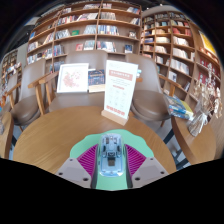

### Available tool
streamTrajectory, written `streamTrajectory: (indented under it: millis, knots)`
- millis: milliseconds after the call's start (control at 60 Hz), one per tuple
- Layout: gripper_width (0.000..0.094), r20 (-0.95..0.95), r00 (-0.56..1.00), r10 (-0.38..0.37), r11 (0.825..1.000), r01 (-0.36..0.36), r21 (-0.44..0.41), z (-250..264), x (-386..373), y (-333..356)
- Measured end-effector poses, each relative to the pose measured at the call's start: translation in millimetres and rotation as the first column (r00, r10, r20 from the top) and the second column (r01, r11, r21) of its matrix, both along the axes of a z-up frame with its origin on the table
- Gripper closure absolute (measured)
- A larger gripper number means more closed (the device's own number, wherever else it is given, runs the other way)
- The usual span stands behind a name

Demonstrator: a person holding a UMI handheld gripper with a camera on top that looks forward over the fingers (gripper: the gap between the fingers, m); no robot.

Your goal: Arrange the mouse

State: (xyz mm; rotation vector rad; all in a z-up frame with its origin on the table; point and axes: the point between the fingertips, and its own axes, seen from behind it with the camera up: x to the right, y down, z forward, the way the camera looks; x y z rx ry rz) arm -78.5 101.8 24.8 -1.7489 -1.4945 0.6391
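A translucent, light blue-grey mouse [111,154] sits between my gripper's [111,160] two fingers, its nose pointing away from me over a round wooden table [60,132]. The magenta pads [88,158] press against both of its sides, so the fingers are shut on it. The mouse appears held just above the table's near part; its underside is hidden.
A white upright sign [120,90] stands on the table beyond the mouse. Two more display cards [73,77] stand further back. Wooden chairs [40,95] ring the table. Bookshelves [90,30] fill the background, and books [190,112] lie on a table at the right.
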Motion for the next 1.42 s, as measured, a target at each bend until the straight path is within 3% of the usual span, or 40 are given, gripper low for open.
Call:
streamTrajectory:
  millis: [83, 317, 400, 483, 817, 1067, 1417]
  knots:
    - [0.0537, 0.033, 0.999, 0.002, 0.999, 0.0, -0.054, -21.1, 5.4, 5.3]
    - [0.0438, 0.04, 0.998, 0.053, 0.997, -0.05, -0.057, -37.9, 8.1, 3.4]
    - [0.021, 0.034, 0.999, 0.039, 0.997, -0.037, -0.073, -29.5, 14.0, 4.8]
    - [0.0073, 0.014, 1.0, 0.024, 0.997, -0.023, -0.067, -7.2, 32.3, 5.0]
    - [0.0089, -0.123, 0.992, 0.026, 0.997, -0.035, -0.07, 111.5, 198.5, -39.8]
    - [0.009, -0.13, 0.989, 0.069, 0.993, -0.08, -0.083, 117.2, 305.1, -73.5]
    - [0.009, -0.162, 0.983, 0.081, 0.996, -0.085, -0.015, 121.6, 347.0, -70.1]
